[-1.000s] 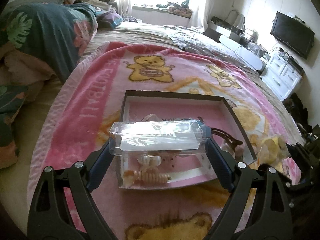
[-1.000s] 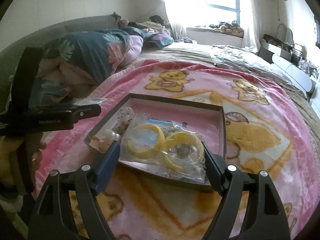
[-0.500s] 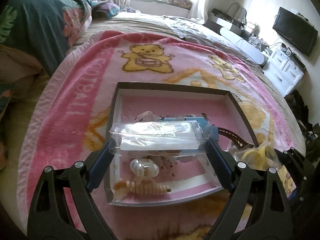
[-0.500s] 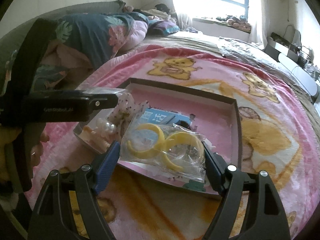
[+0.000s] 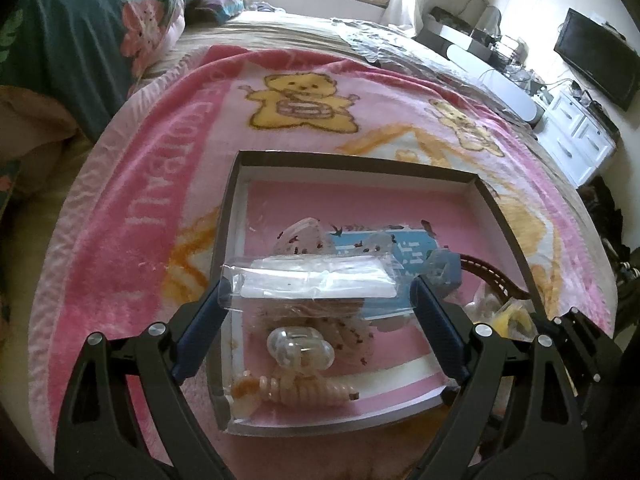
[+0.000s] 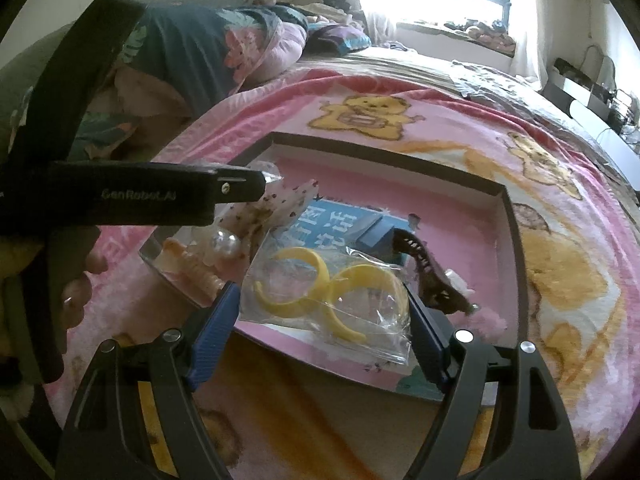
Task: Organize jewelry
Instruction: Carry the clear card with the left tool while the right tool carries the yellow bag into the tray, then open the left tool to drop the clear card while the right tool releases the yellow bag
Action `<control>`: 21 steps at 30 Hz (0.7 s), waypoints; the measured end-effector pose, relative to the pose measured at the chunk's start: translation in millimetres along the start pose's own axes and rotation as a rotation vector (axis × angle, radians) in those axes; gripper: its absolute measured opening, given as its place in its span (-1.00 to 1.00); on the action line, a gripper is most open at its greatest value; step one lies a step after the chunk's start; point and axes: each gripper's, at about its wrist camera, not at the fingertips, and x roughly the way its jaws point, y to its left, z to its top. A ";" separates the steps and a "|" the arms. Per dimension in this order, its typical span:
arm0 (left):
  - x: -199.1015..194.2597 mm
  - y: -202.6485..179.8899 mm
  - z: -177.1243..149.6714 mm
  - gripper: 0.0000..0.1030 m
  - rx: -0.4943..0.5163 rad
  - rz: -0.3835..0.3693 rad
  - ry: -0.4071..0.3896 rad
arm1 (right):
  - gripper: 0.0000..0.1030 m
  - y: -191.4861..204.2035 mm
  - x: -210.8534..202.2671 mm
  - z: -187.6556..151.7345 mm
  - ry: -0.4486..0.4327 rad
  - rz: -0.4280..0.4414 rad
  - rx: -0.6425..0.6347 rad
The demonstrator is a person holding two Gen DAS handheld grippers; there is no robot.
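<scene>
Pink bear blanket (image 5: 160, 184) spreads under everything. At lower centre, left gripper (image 5: 316, 292) clasps a clear pouch (image 5: 312, 284), right gripper (image 6: 324, 300) a bag of yellow rings (image 6: 332, 288). Both have dropped closer over the box (image 5: 360, 160) beyond (placing looks imminent).

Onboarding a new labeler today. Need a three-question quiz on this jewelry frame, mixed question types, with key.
1. True or false: the right gripper holds a clear bag of yellow hoops.
2. The clear bag with a white label, held by the left gripper, is: A) lying flat on the blanket, B) held above the tray, C) off the bed.
3. Fill in: the dark brown hair claw lies inside the ___.

Key: 1 true; 2 B; 3 tray.
</scene>
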 end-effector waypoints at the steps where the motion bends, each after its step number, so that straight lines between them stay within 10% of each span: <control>1: 1.1 0.9 0.0 0.61 -0.002 0.002 0.001 | 0.53 1.1 2.4 -0.3 0.005 0.003 0.000; 21: 0.3 -1.8 -2.5 0.79 0.000 0.001 0.022 | 0.85 3.3 -23.3 -18.1 -0.008 -0.008 0.014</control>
